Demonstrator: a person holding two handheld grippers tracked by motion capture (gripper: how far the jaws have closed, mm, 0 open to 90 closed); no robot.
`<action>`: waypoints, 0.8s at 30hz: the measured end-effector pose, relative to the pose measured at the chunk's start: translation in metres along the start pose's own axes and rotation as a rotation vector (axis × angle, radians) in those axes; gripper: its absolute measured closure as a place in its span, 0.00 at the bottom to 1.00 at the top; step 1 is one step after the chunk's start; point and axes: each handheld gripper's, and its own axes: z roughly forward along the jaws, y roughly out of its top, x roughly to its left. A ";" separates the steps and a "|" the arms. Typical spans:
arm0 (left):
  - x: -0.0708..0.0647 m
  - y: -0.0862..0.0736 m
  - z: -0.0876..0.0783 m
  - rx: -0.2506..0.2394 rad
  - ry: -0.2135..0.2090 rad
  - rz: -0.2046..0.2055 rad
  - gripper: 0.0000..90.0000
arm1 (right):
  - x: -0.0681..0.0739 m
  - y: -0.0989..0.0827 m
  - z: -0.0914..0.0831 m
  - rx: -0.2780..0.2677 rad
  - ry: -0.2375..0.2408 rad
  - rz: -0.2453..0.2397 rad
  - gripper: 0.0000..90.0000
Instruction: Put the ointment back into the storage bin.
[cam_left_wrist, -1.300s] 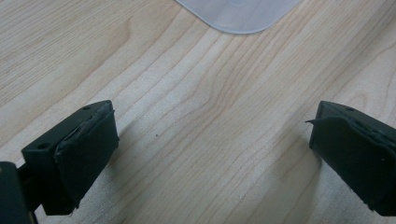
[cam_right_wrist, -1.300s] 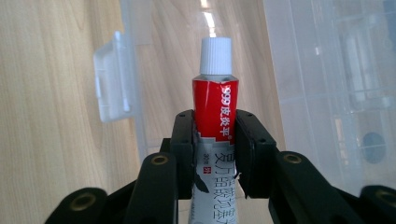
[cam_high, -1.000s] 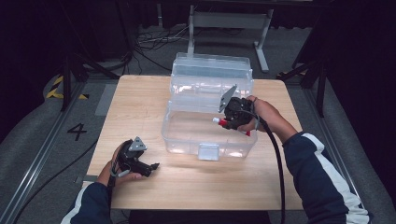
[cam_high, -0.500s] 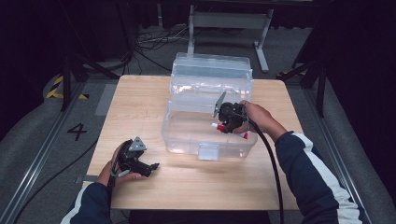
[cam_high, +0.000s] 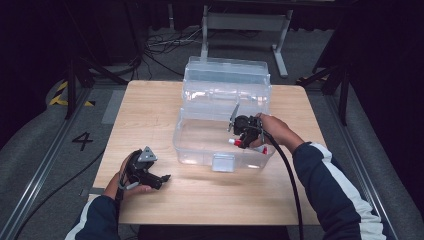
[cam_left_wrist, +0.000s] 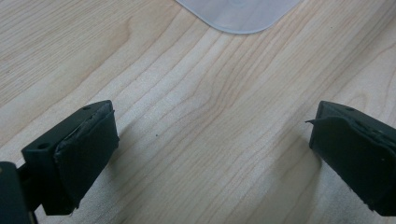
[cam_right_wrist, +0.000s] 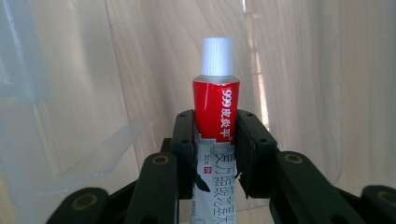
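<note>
A clear plastic storage box stands open on the wooden table, its lid tipped back. My right gripper hangs low inside the box near its right front corner. It is shut on a red and silver ointment tube with a white cap, which points away from me toward the box floor; the same tube shows small in the high view. My left gripper rests on the table left of the box, jaws wide open with bare wood between its pads.
A rounded corner of the box lies just ahead of the left gripper. A black cable trails from the right gripper toward the table's near edge. Bare tabletop spreads left of and in front of the box.
My right gripper has sunk down into the box with the tube, coming slightly toward the front. The left gripper has stayed where it was.
</note>
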 end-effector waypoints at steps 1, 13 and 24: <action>0.000 0.000 0.000 0.000 0.000 0.000 0.02 | 0.000 0.000 0.001 -0.009 0.004 0.008 0.79; 0.000 0.000 0.000 0.000 0.000 0.000 0.02 | 0.003 0.001 0.012 0.035 0.040 -0.013 0.79; 0.000 0.000 0.000 -0.002 0.000 0.001 0.02 | 0.003 0.000 0.013 0.028 0.052 -0.007 0.79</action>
